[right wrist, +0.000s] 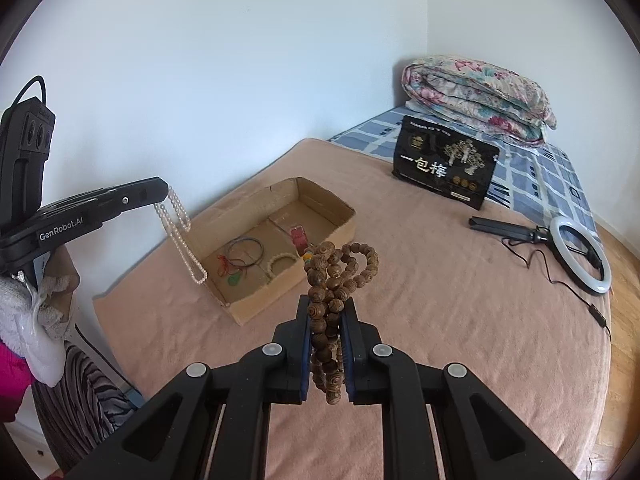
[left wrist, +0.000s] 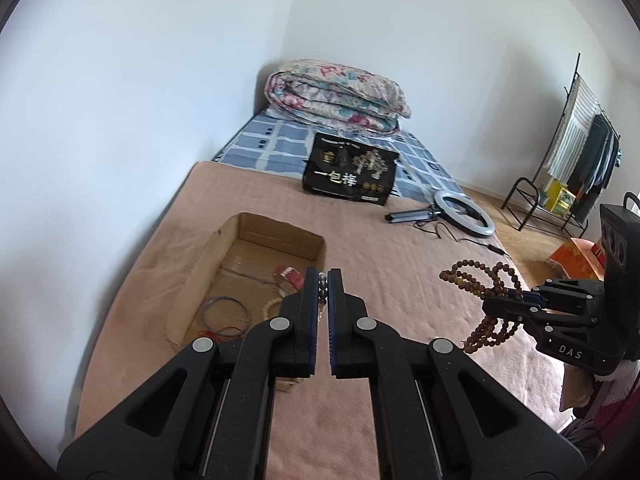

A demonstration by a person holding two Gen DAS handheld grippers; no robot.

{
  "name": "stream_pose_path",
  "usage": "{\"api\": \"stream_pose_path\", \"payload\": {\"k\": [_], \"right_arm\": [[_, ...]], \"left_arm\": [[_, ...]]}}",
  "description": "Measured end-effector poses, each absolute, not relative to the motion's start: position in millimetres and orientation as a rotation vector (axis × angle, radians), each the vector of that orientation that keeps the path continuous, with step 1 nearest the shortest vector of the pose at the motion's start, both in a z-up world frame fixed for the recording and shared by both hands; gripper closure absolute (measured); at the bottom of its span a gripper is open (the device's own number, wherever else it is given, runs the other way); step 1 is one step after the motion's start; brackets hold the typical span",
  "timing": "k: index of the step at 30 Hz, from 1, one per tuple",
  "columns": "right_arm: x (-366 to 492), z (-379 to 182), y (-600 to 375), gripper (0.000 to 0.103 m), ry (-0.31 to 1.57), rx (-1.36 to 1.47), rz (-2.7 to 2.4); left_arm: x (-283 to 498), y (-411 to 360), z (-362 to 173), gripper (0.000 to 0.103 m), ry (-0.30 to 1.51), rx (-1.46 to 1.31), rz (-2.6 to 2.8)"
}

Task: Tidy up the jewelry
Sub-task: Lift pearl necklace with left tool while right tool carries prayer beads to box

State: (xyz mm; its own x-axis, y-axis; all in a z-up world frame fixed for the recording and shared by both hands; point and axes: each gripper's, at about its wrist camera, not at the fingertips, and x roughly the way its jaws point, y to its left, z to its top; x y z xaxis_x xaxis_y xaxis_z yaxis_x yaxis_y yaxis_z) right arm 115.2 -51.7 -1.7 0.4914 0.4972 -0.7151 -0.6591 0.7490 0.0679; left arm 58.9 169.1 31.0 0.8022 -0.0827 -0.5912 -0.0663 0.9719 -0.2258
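The right tool (right wrist: 325, 322) is clamped on a bunch of brown wooden prayer beads (right wrist: 334, 276); loops of the strand stand up above its fingertips and more beads hang down between the jaws, all held in the air above the pink blanket (right wrist: 440, 300) of the bed. The left tool (left wrist: 323, 280) is pressed together on a white pearl necklace (right wrist: 180, 236); in the right wrist view the pearls hang in a long loop from its tip, just beside the near left corner of the cardboard box (right wrist: 256, 304), while in its own view only a few beads show between the pads. The box lies open on the blanket, near the wall; inside it lie a thin dark bangle (right wrist: 246, 251), a red cord with a green pendant (right wrist: 234, 278), a pale bead bracelet (right wrist: 280, 263) and a small red item (right wrist: 298, 236), each apart from the others. Farther off on the blanket lies a ring light (right wrist: 582, 260) with its folded stand and cable, near the bed's right edge; beyond it a black bag with gold print (right wrist: 446, 164) stands upright; behind that a folded floral quilt (right wrist: 476, 92) rests on the blue checked sheet (right wrist: 536, 176) against the wall. A clothes rack (left wrist: 580, 148) stands on the wooden floor at the far right.
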Motion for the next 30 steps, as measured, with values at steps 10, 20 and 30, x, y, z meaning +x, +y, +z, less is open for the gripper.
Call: {"api": "stream_pose_path", "payload": {"k": [10,20,30], "right_arm": [[150.7,-7.2,-3.1,0.092,0.789,-0.243,0.733],[192.7,-15.1,39.1,0.092,0.795,-0.247,0.749],[233.0,-28.0,77.6,0.092,0.797,-0.269,0.761]], "left_arm": [[85.4,205.8,25.7,0.101,0.644,-0.251,0.037],[121.4,222.5,11.0,0.101,0.662,-0.257,0.051],[150.7,234.2,-7.8,0.101,0.687,-0.262,0.058]]}}
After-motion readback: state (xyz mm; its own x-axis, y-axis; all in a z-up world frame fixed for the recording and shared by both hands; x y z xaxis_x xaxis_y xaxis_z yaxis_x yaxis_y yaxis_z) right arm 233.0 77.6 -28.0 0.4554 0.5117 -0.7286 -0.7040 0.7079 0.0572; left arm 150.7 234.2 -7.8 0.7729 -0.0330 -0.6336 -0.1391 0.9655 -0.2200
